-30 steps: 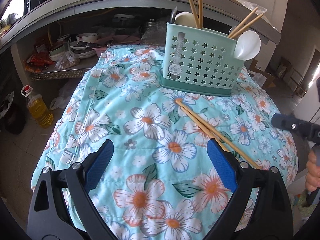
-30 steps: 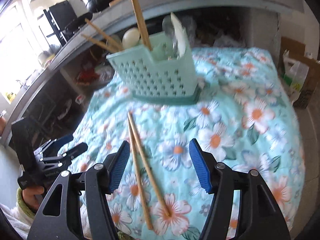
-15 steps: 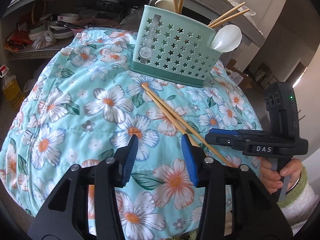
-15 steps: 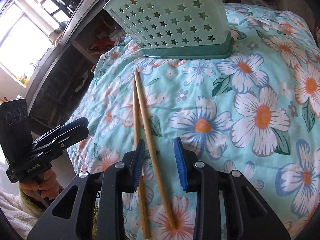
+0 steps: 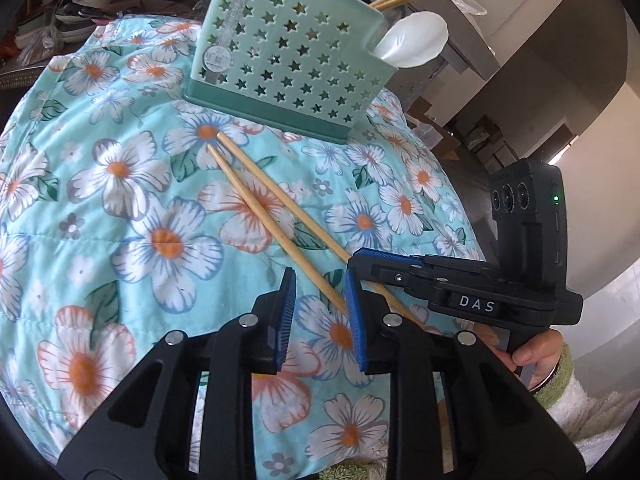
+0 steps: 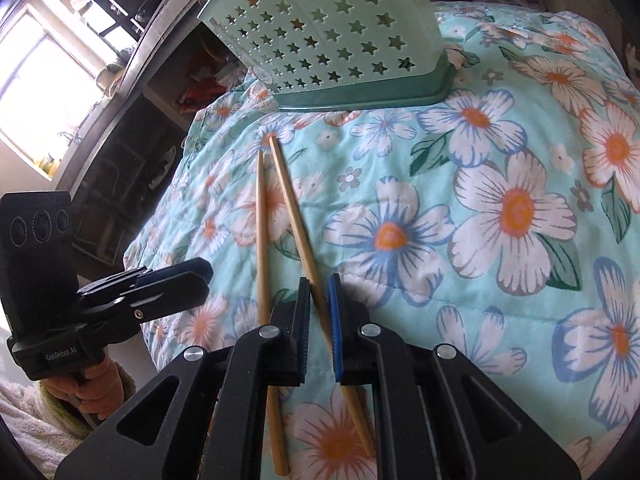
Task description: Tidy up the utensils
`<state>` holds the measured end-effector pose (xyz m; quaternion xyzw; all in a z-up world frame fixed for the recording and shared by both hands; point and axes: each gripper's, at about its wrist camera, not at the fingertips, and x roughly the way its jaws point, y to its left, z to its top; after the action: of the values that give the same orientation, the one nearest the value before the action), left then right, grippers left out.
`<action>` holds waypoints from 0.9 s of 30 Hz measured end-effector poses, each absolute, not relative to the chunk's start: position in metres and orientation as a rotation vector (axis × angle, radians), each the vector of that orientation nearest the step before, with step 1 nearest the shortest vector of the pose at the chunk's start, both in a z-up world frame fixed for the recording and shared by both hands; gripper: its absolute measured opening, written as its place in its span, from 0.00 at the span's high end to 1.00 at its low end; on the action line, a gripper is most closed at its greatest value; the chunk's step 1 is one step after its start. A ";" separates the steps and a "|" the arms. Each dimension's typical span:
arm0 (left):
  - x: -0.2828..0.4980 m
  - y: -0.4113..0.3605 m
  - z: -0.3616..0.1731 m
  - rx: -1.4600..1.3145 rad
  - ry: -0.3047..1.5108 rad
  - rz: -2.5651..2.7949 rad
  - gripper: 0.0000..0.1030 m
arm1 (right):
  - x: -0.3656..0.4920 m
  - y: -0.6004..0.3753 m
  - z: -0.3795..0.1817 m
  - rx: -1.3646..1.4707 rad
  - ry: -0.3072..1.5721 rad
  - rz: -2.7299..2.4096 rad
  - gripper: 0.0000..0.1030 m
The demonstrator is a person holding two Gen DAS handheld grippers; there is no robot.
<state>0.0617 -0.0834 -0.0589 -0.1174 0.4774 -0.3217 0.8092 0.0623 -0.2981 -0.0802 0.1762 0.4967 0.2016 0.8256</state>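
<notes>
One chopstick (image 6: 304, 240) lies between the right gripper's (image 6: 319, 300) narrowed fingers (left gripper's (image 5: 319, 308) fingers narrow, empty).

Between the blue-padded jaws of the right gripper (image 6: 319, 312) lies a tan chopstick (image 6: 294, 216). Ahead stands a mint, star-punched caddy (image 6: 336, 36). The quilt (image 6: 500, 208) beneath is aqua with white, orange-centred flowers.

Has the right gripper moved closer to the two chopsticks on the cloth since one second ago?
Yes. The right gripper has come down and forward toward the green holder; its jaws have narrowed around one chopstick.
</notes>
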 end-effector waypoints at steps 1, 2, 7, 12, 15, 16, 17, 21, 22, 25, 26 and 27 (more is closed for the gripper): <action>0.063 -0.088 -0.062 -0.250 1.034 -0.695 0.77 | 0.059 -0.303 -0.080 0.378 1.051 0.409 0.91; 0.063 -0.092 -0.064 -0.249 1.043 -0.698 0.77 | 0.056 -0.307 -0.080 0.382 1.046 0.384 0.91; 0.066 -0.112 -0.073 -0.230 1.080 -0.704 0.77 | 0.033 -0.332 -0.080 0.432 1.030 0.278 0.91; 0.068 -0.129 -0.082 -0.166 1.099 -0.640 0.77 | 0.018 -0.342 -0.083 0.486 1.016 0.240 0.90; 0.067 -0.136 -0.081 -0.123 1.084 -0.619 0.78 | 0.017 -0.334 -0.081 0.446 1.011 0.211 0.90; 0.067 -0.137 -0.080 -0.120 1.081 -0.614 0.79 | 0.017 -0.331 -0.080 0.428 1.008 0.203 0.90; 0.067 -0.137 -0.081 -0.117 1.076 -0.611 0.80 | 0.018 -0.327 -0.079 0.416 1.006 0.196 0.90; 0.066 -0.130 -0.081 -0.138 1.072 -0.603 0.86 | 0.018 -0.324 -0.076 0.394 1.003 0.182 0.90; 0.065 -0.126 -0.080 -0.139 1.073 -0.598 0.90 | 0.018 -0.324 -0.075 0.393 1.003 0.179 0.90; 0.061 -0.114 -0.078 -0.131 1.070 -0.586 0.96 | 0.016 -0.323 -0.073 0.391 1.006 0.173 0.90; 0.059 -0.108 -0.077 -0.130 1.068 -0.578 0.96 | 0.015 -0.323 -0.072 0.387 1.006 0.169 0.90; 0.058 -0.102 -0.076 -0.131 1.066 -0.569 0.96 | 0.013 -0.322 -0.072 0.384 1.006 0.165 0.90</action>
<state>0.0576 -0.1019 -0.0759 -0.0616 0.5009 -0.2671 0.8209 0.0134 -0.3221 -0.0719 0.1825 0.4786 0.0785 0.8553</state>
